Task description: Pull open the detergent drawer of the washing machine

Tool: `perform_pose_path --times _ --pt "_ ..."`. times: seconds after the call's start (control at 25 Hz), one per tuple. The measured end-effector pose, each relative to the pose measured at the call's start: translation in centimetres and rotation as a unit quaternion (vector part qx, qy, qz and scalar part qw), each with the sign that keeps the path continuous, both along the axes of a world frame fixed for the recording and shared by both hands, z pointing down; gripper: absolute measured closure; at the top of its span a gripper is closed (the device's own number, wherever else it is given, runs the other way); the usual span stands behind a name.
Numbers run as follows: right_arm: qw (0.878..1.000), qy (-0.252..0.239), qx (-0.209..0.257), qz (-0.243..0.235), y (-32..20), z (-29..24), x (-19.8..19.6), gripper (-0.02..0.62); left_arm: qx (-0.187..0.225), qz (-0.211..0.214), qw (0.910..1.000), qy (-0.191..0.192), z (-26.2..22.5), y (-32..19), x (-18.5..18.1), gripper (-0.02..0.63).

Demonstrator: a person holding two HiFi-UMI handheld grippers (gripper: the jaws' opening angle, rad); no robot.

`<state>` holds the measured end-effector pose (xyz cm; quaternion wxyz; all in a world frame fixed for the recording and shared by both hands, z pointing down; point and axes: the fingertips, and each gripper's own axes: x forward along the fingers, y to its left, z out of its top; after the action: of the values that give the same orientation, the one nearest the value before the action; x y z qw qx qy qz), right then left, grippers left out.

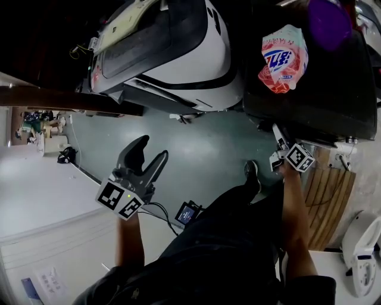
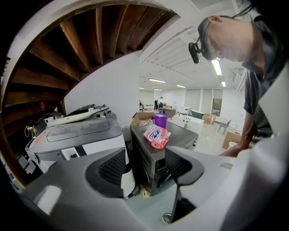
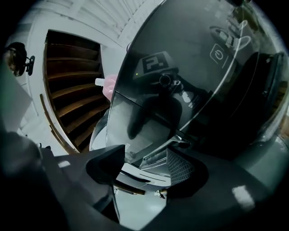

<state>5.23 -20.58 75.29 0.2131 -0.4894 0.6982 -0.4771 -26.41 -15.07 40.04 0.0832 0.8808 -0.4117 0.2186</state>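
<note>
Barely begun, judging by no drawer standing out. Right gripper (image 3: 144, 170) agape, hard up to the washing machine (image 3: 194, 81), a pale ledge (image 3: 156, 159) between its jaws, unclamped. Left gripper (image 2: 146, 173) agape, empty, machine well ahead.

A black box-shaped washing machine (image 1: 321, 101) stands right of a white-and-black rounded plastic machine (image 1: 196, 59), close beside it. On the washing machine's top lies a pink plastic detergent pouch (image 1: 284, 58), with a purple cup (image 1: 329, 15) behind it. The left gripper (image 1: 153, 148) hangs over the grey-green floor (image 1: 208, 143) in front of both machines. The right gripper (image 1: 277, 136) is at the washing machine's front.
</note>
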Motion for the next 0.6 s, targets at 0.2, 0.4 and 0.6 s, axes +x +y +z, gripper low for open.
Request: perform_pose_path --times 0.2,0.4,0.6 --pt "0.999 -0.025 0.043 -0.021 -2.2 -0.7 -0.9 0.264 -0.015 0.007 0.9998 -0.009 1.4 -0.1 0.0 0.307" --pt "0.988 -0.113 0.100 -0.026 -2.4 -2.3 -1.1 0.267 -0.031 0.015 0.9993 -0.018 3.1 0.3 0.3 0.307" --pt "0.987 -0.122 0.102 -0.034 -1.7 -2.0 -1.1 0.283 -0.038 0.013 0.9989 -0.025 3.6 0.6 0.0 0.307"
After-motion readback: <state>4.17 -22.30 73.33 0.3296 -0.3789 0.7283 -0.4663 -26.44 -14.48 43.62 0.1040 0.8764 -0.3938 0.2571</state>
